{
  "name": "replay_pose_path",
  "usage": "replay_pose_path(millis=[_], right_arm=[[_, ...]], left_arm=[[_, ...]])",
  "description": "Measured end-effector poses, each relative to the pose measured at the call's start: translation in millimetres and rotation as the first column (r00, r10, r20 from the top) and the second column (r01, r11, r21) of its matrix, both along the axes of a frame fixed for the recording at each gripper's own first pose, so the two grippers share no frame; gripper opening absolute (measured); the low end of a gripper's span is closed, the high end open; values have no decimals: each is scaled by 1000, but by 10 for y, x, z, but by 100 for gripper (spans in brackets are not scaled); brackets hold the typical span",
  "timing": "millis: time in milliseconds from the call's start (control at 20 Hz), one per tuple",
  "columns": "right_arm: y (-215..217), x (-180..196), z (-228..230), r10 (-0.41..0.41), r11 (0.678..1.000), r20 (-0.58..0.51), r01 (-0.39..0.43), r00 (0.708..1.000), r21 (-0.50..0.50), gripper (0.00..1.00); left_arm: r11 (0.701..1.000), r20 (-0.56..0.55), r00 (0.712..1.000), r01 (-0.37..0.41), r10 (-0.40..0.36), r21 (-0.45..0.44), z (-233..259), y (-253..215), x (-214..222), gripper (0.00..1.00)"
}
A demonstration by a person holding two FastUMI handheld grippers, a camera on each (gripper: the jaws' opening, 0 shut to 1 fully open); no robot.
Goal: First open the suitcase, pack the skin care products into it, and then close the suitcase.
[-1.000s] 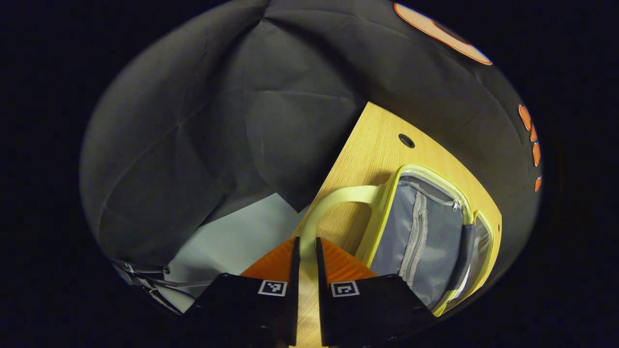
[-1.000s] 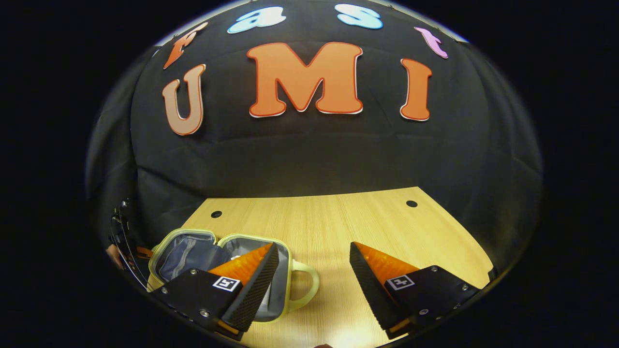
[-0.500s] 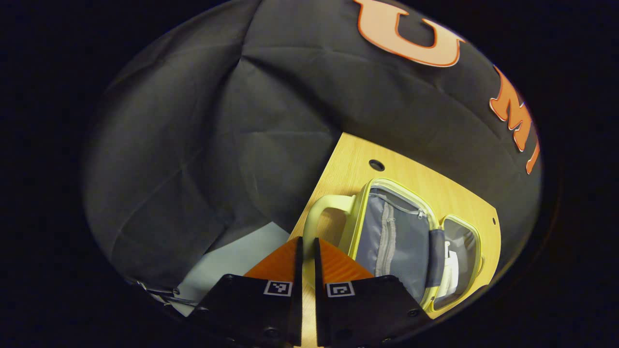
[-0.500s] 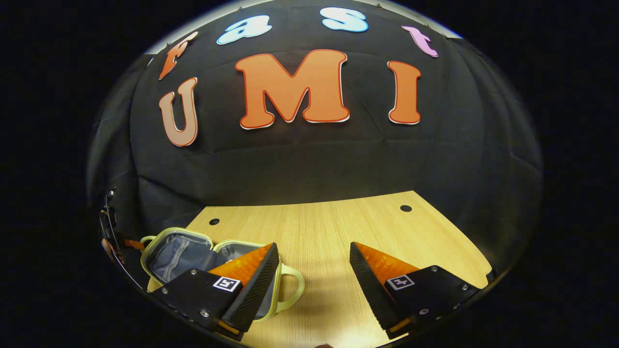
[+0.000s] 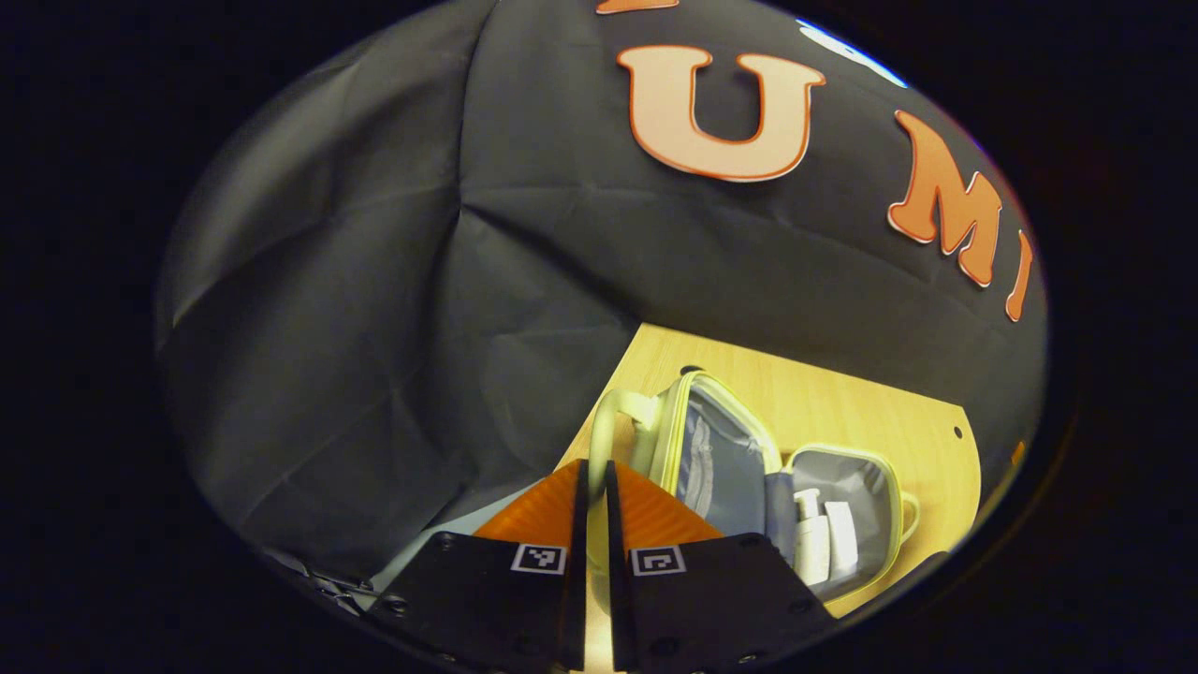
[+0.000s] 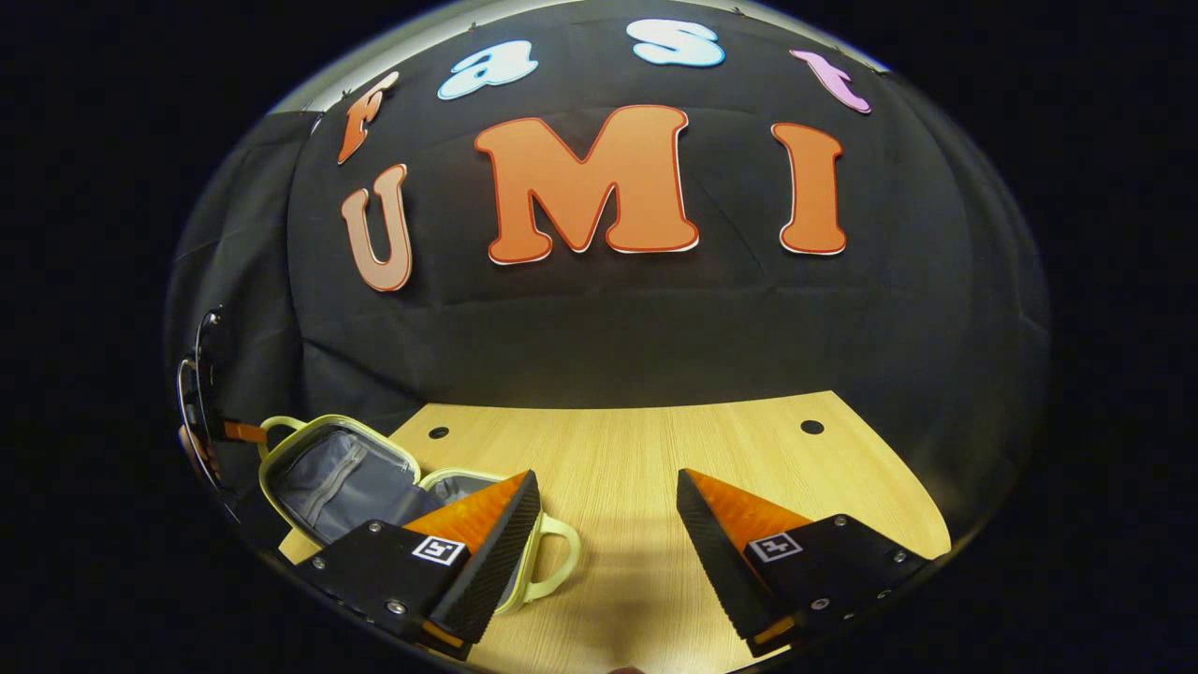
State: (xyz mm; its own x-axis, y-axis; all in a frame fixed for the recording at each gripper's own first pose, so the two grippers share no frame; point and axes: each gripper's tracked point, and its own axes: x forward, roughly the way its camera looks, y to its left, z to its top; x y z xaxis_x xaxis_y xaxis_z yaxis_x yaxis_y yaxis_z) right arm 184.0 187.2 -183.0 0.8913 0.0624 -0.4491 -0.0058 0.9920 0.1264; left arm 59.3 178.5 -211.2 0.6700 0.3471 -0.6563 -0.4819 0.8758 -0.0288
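Left hand-held gripper (image 5: 591,487) pinched narrow on lid handle (image 5: 606,432) at its 12 o'clock; suitcase (image 5: 749,487) half raised on desk (image 5: 842,412), bottles (image 5: 824,538) inside at 2 o'clock; right hand-held gripper (image 6: 606,524) wide, idle.

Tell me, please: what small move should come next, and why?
Probably swing the lid on over toward the other half. The left hand-held gripper is shut on the lid's handle; the lid stands raised and tilted, and bottles already lie inside. The right hand-held gripper hangs open above the table, holding nothing.
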Motion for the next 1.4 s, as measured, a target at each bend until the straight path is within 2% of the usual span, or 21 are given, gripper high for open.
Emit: replay_pose_path(millis=[100,150,350,600,800,1100,1300,1400], right_arm=[[-35,48,10,5,1000,12,-5,1000,16,94],[-41,56,29,12,1000,17,-13,1000,23,94],[-75,48,-7,39,999,13,-40,999,26,94],[-128,5,-20,56,998,7,-56,998,40,94],[-153,-27,-61,57,997,-10,-57,998,58,94],[-315,-69,-111,40,996,-22,-38,999,77,94],[-437,-90,-125,29,997,-18,-28,999,77,94],[-551,-81,-145,9,999,-7,-9,1000,40,94]], left_arm=[[1000,35,999,5,-5,14,189,-138,60,11],[1000,52,999,11,-12,21,282,-207,95,4],[997,62,997,43,-47,68,456,-510,135,4],[983,137,977,147,-162,113,830,-1077,296,4],[966,147,962,210,-232,151,980,-1475,378,4],[927,135,931,307,-340,215,1064,-2139,521,4],[877,80,903,385,-422,288,1016,-2604,614,3],[860,72,886,421,-458,289,968,-2861,654,4]])
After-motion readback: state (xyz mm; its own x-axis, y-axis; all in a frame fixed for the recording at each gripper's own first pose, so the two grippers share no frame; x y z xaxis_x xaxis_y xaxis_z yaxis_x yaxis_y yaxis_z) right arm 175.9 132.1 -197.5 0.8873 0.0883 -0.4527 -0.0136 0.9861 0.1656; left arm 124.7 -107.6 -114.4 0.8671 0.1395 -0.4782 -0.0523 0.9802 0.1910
